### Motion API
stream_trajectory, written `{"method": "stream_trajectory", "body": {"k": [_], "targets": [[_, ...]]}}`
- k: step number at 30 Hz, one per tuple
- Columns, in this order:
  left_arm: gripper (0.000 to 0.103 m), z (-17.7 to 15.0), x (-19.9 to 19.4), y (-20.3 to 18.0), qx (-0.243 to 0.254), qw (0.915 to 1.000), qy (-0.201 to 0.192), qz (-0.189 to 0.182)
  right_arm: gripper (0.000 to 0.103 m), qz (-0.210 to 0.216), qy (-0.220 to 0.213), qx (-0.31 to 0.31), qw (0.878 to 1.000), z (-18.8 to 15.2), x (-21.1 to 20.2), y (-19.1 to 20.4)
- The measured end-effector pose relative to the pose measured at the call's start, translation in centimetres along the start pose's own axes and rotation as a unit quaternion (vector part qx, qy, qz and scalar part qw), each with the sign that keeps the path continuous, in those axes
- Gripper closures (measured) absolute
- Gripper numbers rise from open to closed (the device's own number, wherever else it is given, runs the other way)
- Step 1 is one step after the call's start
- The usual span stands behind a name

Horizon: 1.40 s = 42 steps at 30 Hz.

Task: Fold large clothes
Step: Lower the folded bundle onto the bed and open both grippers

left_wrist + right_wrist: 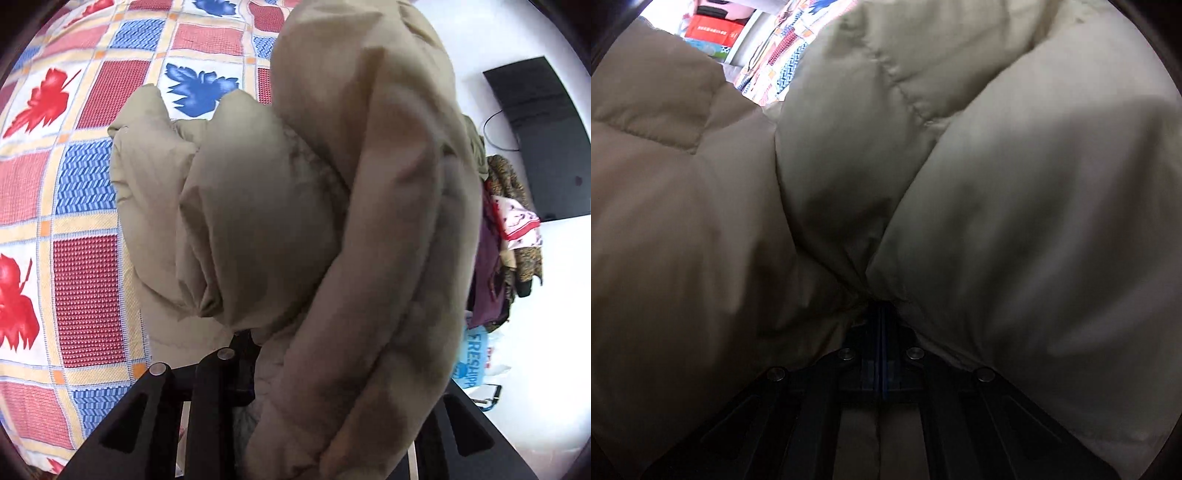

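The padded beige coat (332,221) is held bunched directly ahead of both tongs, lifted above the patterned bed (81,206). The right tongs (881,314) are pressed together, pinching a coat seam. The left tongs (255,354) are largely buried in fabric; their state cannot be told. The coat should be lowered flat before any fold is made, with both grips kept level.
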<state>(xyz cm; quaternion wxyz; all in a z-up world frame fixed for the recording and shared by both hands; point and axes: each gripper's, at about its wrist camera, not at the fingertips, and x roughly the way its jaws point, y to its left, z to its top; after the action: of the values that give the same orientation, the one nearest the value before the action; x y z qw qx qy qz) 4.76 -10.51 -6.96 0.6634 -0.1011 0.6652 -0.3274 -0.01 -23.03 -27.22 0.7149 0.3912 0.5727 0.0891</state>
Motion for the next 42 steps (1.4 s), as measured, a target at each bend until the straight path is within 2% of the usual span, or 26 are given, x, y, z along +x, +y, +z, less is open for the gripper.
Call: {"method": "stream_trajectory", "body": {"k": [1, 5, 8, 10, 12, 16, 18, 19, 20, 25, 26, 27, 28, 29, 30, 32, 34, 35, 37, 39, 41, 42], "targets": [[0.076, -1.5, 0.1, 0.0, 0.005, 0.9999, 0.002, 0.01, 0.103, 0.004, 0.003, 0.004, 1.0, 0.1, -0.6, -0.2], [0.075, -1.8, 2.0, -2.2, 0.025, 0.9983, 0.013, 0.052, 0.1, 0.012, -0.022, 0.011, 1.0, -0.3, -5.3, -1.5], [0.048, -1.8, 4.3, -4.7, 0.048, 0.9977, 0.025, 0.041, 0.1, 0.007, -0.054, 0.034, 0.998, -1.5, -9.7, -3.8], [0.03, -1.8, 5.1, -4.7, 0.067, 0.9967, 0.037, 0.026, 0.1, 0.003, -0.073, 0.055, 0.996, -2.6, -12.2, -5.6], [0.025, -1.4, 7.4, -5.3, 0.085, 0.9948, 0.055, 0.001, 0.1, -0.004, -0.088, 0.071, 0.994, -3.6, -13.9, -7.2], [0.025, -0.4, 12.6, -3.6, 0.062, 0.9893, 0.11, -0.074, 0.1, -0.007, -0.106, 0.102, 0.989, -5.5, -16.1, -9.7], [0.025, 0.3, 14.3, -3.0, 0.055, 0.9867, 0.116, -0.099, 0.1, -0.009, -0.11, 0.115, 0.987, -6.2, -16.8, -10.7], [0.025, 0.1, 14.6, -2.9, 0.049, 0.9864, 0.115, -0.106, 0.1, -0.01, -0.112, 0.12, 0.986, -6.5, -17.1, -10.9], [0.025, -1.9, 14.8, -3.0, 0.046, 0.9866, 0.114, -0.108, 0.1, -0.011, -0.115, 0.124, 0.986, -6.9, -17.6, -11.3], [0.025, -1.9, 15.4, -3.0, 0.048, 0.9878, 0.111, -0.099, 0.098, -0.01, -0.136, 0.138, 0.981, -8.9, -20.3, -10.9], [0.025, -1.8, 15.4, -3.2, 0.052, 0.9878, 0.111, -0.096, 0.094, -0.006, -0.142, 0.133, 0.981, -9.5, -20.9, -10.4], [0.025, -1.4, 15.8, -3.9, 0.054, 0.988, 0.111, -0.093, 0.076, -0.003, -0.148, 0.125, 0.981, -10.2, -21.5, -9.9], [0.025, -1.3, 16.1, -4.3, 0.054, 0.9881, 0.111, -0.091, 0.04, -0.001, -0.155, 0.117, 0.981, -10.7, -22.2, -9.4], [0.025, -1.2, 16.1, -4.4, 0.055, 0.9882, 0.111, -0.09, 0.023, 0.002, -0.165, 0.105, 0.981, -11.1, -22.6, -8.6], [0.025, -1.2, 16.1, -4.4, 0.055, 0.9882, 0.111, -0.09, 0.011, 0.01, -0.173, 0.088, 0.981, -11.6, -23.1, -7.6], [0.025, -0.9, 16.2, -4.8, 0.054, 0.9885, 0.111, -0.088, 0.011, 0.013, -0.164, 0.059, 0.985, -11.1, -23.2, -5.5], [0.025, -0.6, 15.8, -5.2, 0.056, 0.9887, 0.109, -0.087, 0.011, -0.002, -0.151, 0.025, 0.988, -10.5, -22.2, -3.5], [0.025, -0.5, 15.6, -5.5, 0.059, 0.989, 0.104, -0.088, 0.011, -0.015, -0.145, 0.009, 0.989, -9.5, -21.4, -2.3], [0.025, -0.3, 14.5, -6.2, 0.063, 0.9894, 0.087, -0.098, 0.011, -0.055, -0.14, -0.01, 0.989, -10.6, -20.5, -1.5], [0.025, -0.2, 12.8, -6.5, 0.073, 0.9903, 0.064, -0.1, 0.012, -0.114, -0.154, -0.022, 0.981, -10.5, -19.8, -0.4], [0.025, -0.2, 10.5, -6.4, 0.084, 0.9926, 0.02, -0.085, 0.015, -0.177, -0.174, -0.031, 0.968, -9.6, -19.4, 0.1], [0.025, -0.2, 9.4, -6.0, 0.086, 0.9937, -0.004, -0.072, 0.024, -0.19, -0.183, -0.029, 0.964, -9.4, -19.6, 0.1]]}}
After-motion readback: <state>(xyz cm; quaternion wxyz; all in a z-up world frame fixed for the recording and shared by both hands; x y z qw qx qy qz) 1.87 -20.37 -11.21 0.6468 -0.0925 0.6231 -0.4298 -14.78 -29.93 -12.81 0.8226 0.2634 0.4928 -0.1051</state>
